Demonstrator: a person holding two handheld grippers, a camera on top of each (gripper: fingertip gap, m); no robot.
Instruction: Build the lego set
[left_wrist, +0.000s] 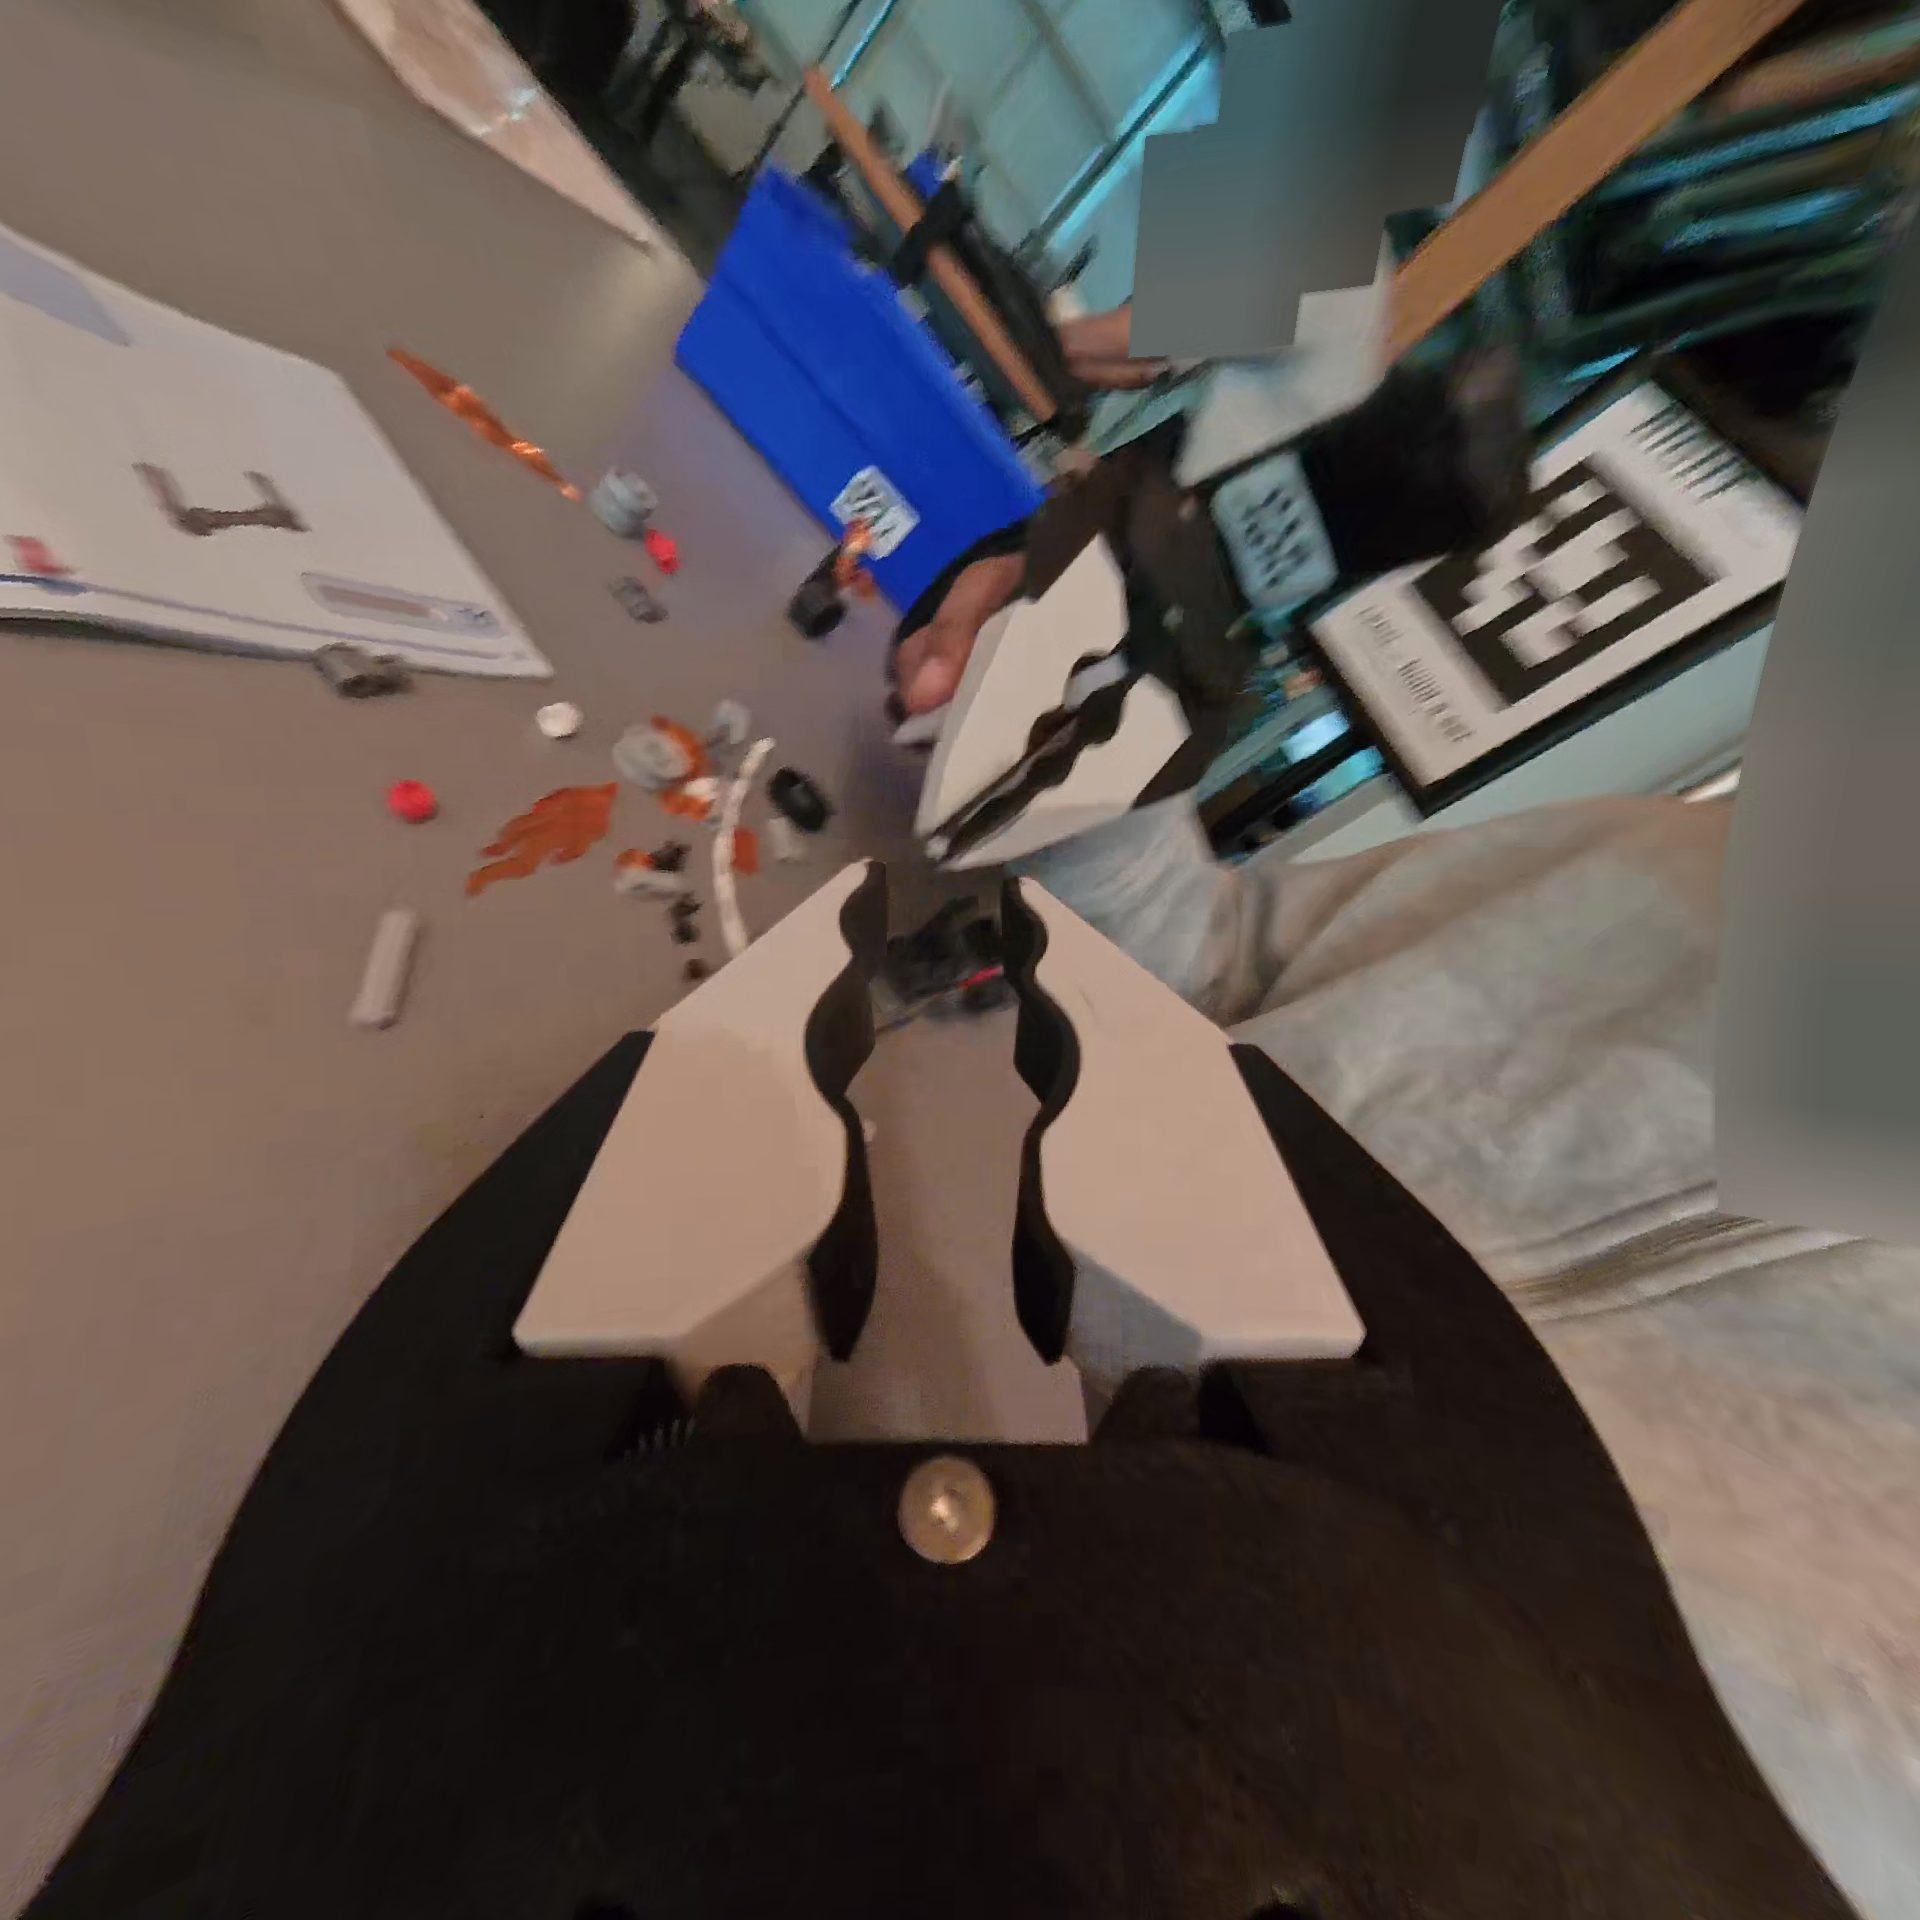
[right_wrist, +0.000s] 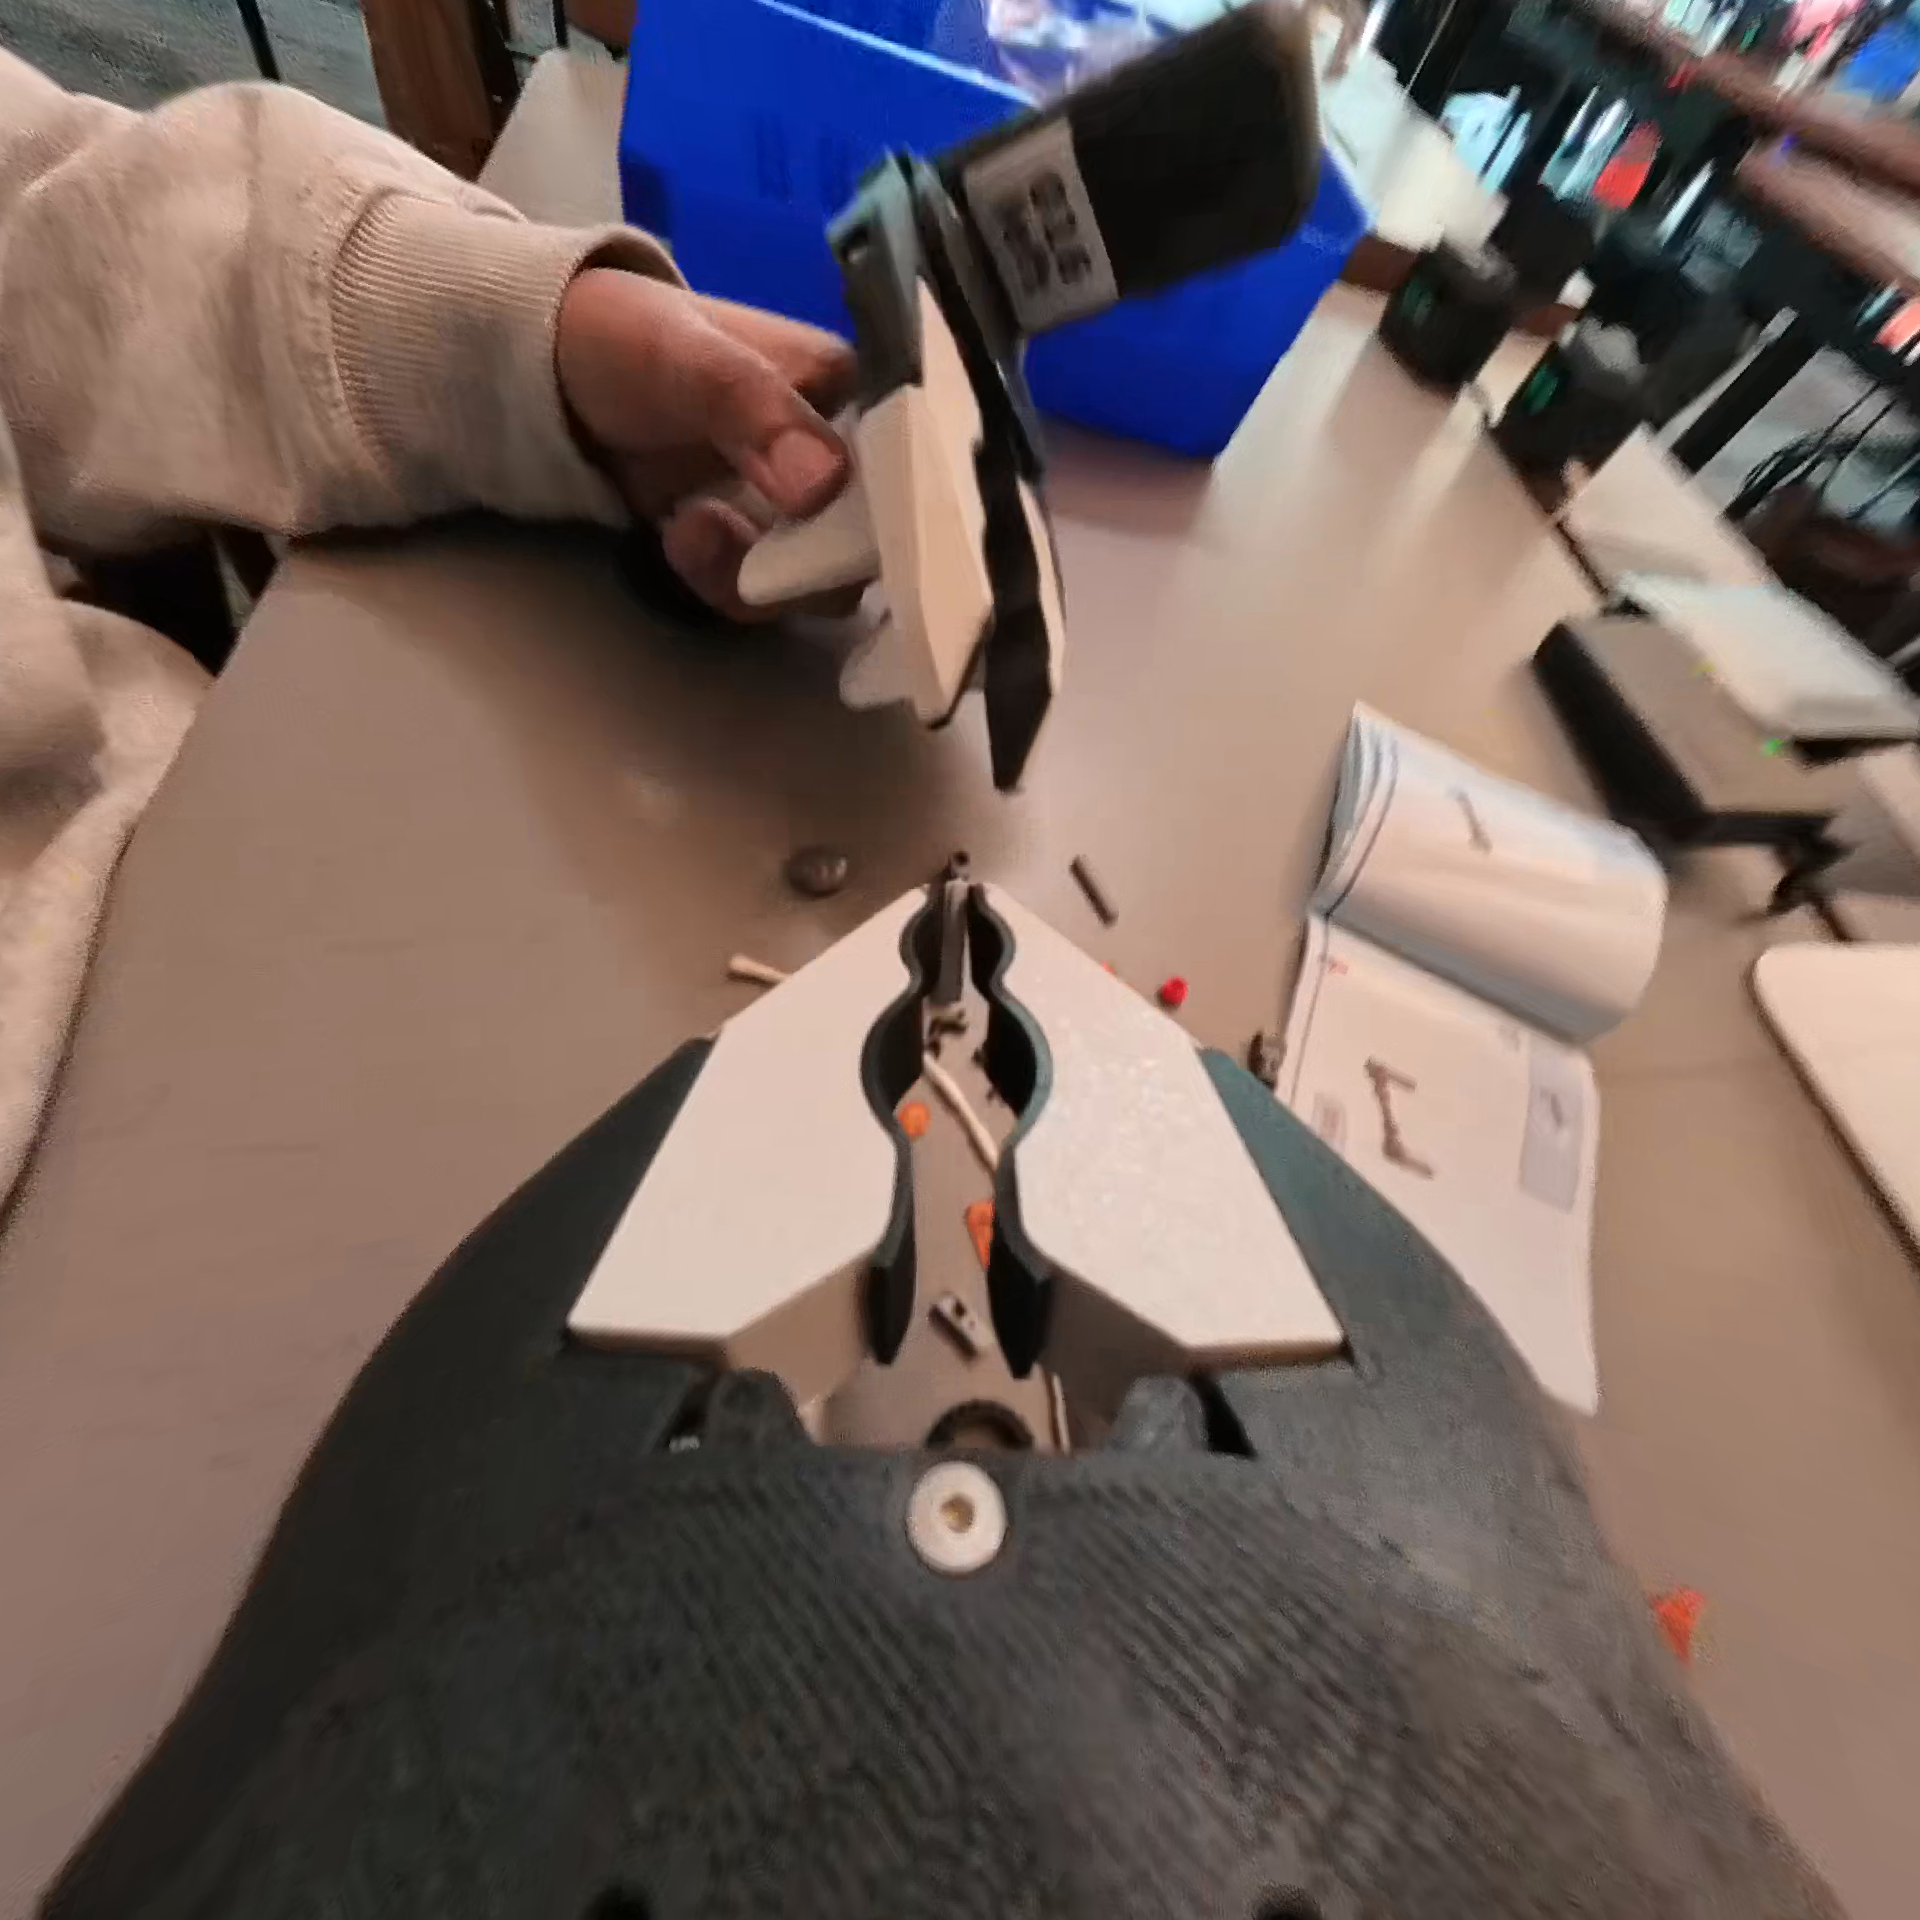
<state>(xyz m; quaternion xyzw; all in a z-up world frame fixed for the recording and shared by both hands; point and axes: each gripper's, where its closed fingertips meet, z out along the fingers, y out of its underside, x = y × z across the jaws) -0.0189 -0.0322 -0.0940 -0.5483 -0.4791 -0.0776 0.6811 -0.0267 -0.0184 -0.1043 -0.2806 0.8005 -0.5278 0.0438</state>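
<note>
My left gripper (left_wrist: 945, 881) hangs over the grey table (left_wrist: 208, 1143) with its jaws apart. A black lego assembly with a red part (left_wrist: 940, 966) shows between its tips; I cannot tell if they touch it. In the right wrist view the left gripper (right_wrist: 1003, 769) points down from a hand, nothing visible in it. My right gripper (right_wrist: 953, 896) is shut on a thin grey lego piece (right_wrist: 951, 935). It also shows in the left wrist view (left_wrist: 940, 847), just beyond the left tips. Loose pieces lie to the left: orange flames (left_wrist: 551, 831), a white hose (left_wrist: 732, 862), a black tyre (left_wrist: 798, 798), a red stud (left_wrist: 412, 800).
An open instruction booklet (left_wrist: 260, 499) lies at the left, and on the right in the right wrist view (right_wrist: 1455, 1039). A blue bin (left_wrist: 831, 364) stands at the table's far side. A person's beige sleeve (left_wrist: 1403, 1039) fills the right. A grey rod (left_wrist: 384, 966) lies apart. Less than 4 cm separates the two grippers' tips.
</note>
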